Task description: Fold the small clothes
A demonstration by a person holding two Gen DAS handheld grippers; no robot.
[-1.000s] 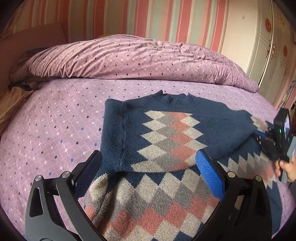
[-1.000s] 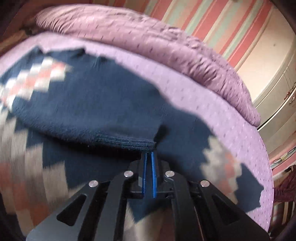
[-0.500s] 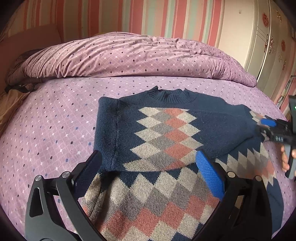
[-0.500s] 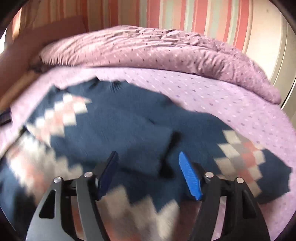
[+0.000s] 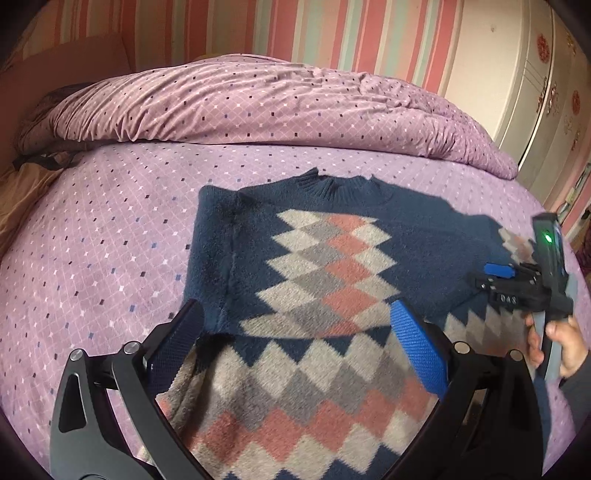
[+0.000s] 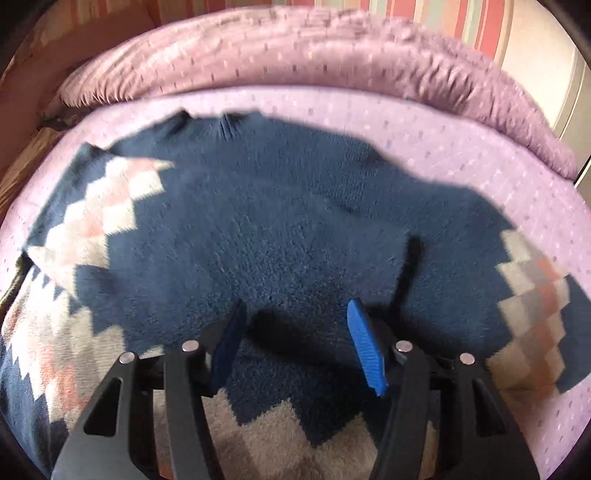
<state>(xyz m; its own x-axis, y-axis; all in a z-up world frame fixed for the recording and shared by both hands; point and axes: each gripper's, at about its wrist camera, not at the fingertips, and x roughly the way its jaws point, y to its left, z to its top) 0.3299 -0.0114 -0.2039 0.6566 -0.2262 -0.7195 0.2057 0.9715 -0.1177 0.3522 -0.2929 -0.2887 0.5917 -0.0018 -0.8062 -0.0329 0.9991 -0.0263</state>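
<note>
Moved since a second ago: right gripper was pinched on the cuff of the folded-in navy sleeve; it has let that cuff go and drawn back a little, so the sleeve now lies across the chest.
Right jaws: just been opening, then easing in a little; now apart with only air between the blue pads, hanging over the navy knit without pressing it.
Left jaws: left gripper stands wide open, hovering above the lower front of the garment, gripping nothing.
Garment: small navy knitted sweater with a grey, cream and salmon diamond pattern, lying face up and flat near the middle of the bed, ribbed collar pointing toward the rolled duvet.
Fold state: both sleeves look turned in over the body; the hem half is not yet brought up, as far as I can judge.
Handling: soft, fluffy, thick knit; likely light and limp, will sag and stretch if lifted by one point, not fragile, not slippery.
Where to hold: probably the two bottom hem corners, pinched through both layers, one per gripper; the hem is cut off at the bottom edge of the left view, so its exact lie is unclear.
Bed: lilac bedsheet with small diamond print, soft and yielding, so a low pinch may catch sheet too.
Room: matching rolled duvet at the far side, pink-and-green striped wall, cream wardrobe doors with red motifs to the right.
</note>
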